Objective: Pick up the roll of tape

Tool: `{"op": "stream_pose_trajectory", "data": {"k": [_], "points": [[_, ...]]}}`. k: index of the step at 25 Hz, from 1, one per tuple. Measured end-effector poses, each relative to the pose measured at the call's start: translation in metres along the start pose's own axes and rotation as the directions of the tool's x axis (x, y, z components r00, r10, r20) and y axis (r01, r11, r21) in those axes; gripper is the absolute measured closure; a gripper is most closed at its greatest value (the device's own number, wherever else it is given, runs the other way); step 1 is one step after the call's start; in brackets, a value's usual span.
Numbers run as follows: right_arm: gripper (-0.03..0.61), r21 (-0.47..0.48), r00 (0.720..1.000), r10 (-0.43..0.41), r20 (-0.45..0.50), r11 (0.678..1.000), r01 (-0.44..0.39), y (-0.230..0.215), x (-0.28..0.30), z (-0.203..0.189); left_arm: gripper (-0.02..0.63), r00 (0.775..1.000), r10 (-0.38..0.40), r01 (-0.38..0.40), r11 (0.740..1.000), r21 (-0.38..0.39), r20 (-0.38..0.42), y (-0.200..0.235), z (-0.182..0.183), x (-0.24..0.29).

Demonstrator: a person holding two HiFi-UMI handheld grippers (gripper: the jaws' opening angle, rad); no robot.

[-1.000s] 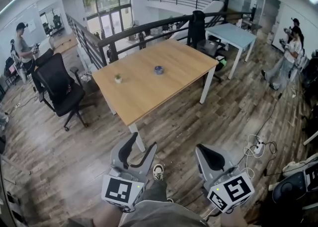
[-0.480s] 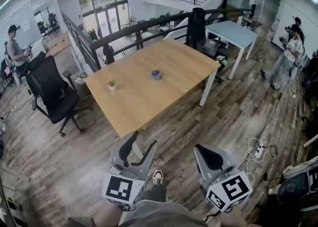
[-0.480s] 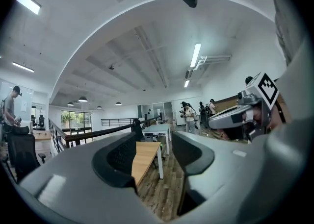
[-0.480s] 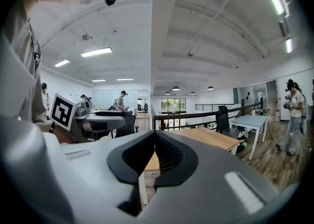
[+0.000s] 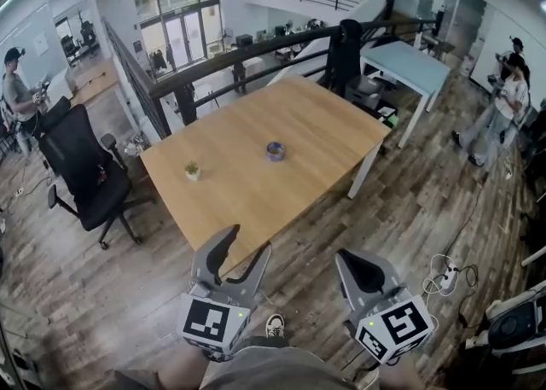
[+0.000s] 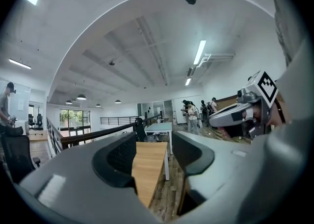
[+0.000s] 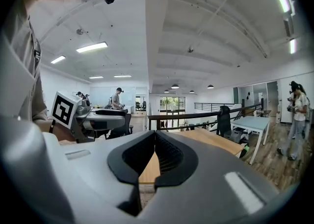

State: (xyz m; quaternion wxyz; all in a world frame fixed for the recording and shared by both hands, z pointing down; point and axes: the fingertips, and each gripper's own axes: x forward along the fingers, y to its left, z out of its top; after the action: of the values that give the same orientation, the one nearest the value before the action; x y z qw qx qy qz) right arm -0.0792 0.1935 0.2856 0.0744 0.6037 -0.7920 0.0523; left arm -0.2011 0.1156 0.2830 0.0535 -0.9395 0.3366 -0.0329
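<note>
The roll of tape (image 5: 275, 151), small and bluish, lies flat near the middle of the wooden table (image 5: 324, 124) in the head view. Both grippers are held low in front of the table's near corner, well short of the tape. My left gripper (image 5: 238, 253) is open with nothing between its jaws; in the left gripper view (image 6: 153, 155) a strip of the table (image 6: 149, 164) shows through the gap. My right gripper (image 5: 363, 272) is shut and empty, and in the right gripper view (image 7: 155, 137) its pads meet. Neither gripper view shows the tape.
A small potted plant (image 5: 193, 171) stands on the table left of the tape. A black office chair (image 5: 81, 166) is at the left, a light blue table (image 5: 405, 60) and a dark railing (image 5: 256, 51) lie beyond. Cables and a power strip (image 5: 444, 277) lie on the floor at the right. People stand at both far sides.
The view has moved closer to the table, so the table and tape sit lower and larger in the head view. Both grippers keep their pose and states.
</note>
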Motion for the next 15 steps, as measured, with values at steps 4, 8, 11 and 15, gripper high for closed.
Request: {"op": "stream_pose_trajectory", "data": {"k": [4, 8, 11, 15], "points": [[0.568, -0.006, 1.000, 0.001, -0.002, 1.000, -0.001, -0.013, 0.041, 0.005, 0.390, 1.000, 0.001, -0.001, 1.000, 0.009, 0.006, 0.032, -0.004, 0.029], [0.568, -0.008, 1.000, 0.010, -0.011, 1.000, -0.010, -0.025, 0.072, 0.009, 0.391, 1.000, 0.009, -0.009, 1.000, 0.001, 0.002, 0.056, -0.007, 0.053], [0.568, -0.013, 1.000, 0.009, -0.014, 1.000, -0.009, -0.036, 0.086, 0.009, 0.393, 1.000, 0.010, -0.010, 1.000, -0.012, -0.008, 0.063, -0.013, 0.066], [0.568, -0.009, 1.000, -0.001, -0.018, 1.000, 0.000, -0.058, 0.107, 0.009, 0.393, 1.000, 0.011, -0.011, 1.000, -0.008, -0.013, 0.073, -0.019, 0.092]]}}
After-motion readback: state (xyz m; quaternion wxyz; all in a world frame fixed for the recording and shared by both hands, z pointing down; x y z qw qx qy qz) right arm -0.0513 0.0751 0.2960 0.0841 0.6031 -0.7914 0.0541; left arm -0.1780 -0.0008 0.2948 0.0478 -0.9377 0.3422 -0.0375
